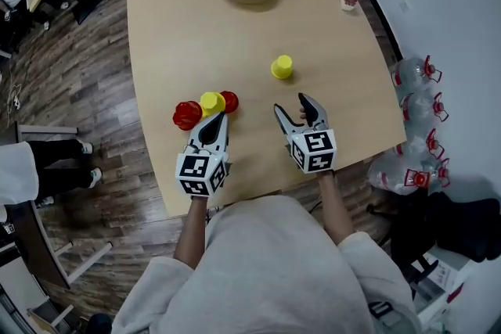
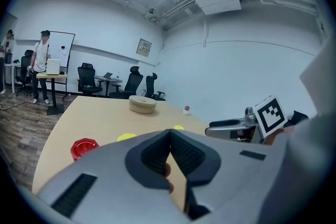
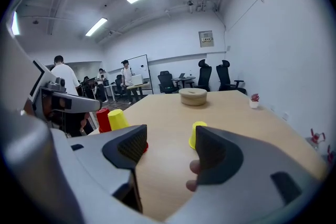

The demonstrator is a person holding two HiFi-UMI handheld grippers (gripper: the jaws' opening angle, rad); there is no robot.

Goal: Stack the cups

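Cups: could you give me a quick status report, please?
Left gripper shut, empty; right gripper open, empty. Nothing stacked: cluster of three cups at left gripper's tip, lone yellow cup ahead of right gripper. Nothing between them.

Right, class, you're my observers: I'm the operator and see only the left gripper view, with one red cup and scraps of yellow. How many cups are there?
Observer: Four in the head view: left red cup, right red cup, near yellow cup between them, lone yellow cup.
Operator: Any stacked?
Observer: None; the three stand clustered by the left tool, the lone one apart.
Operator: And the right tool?
Observer: Open, empty, facing the lone yellow cup.
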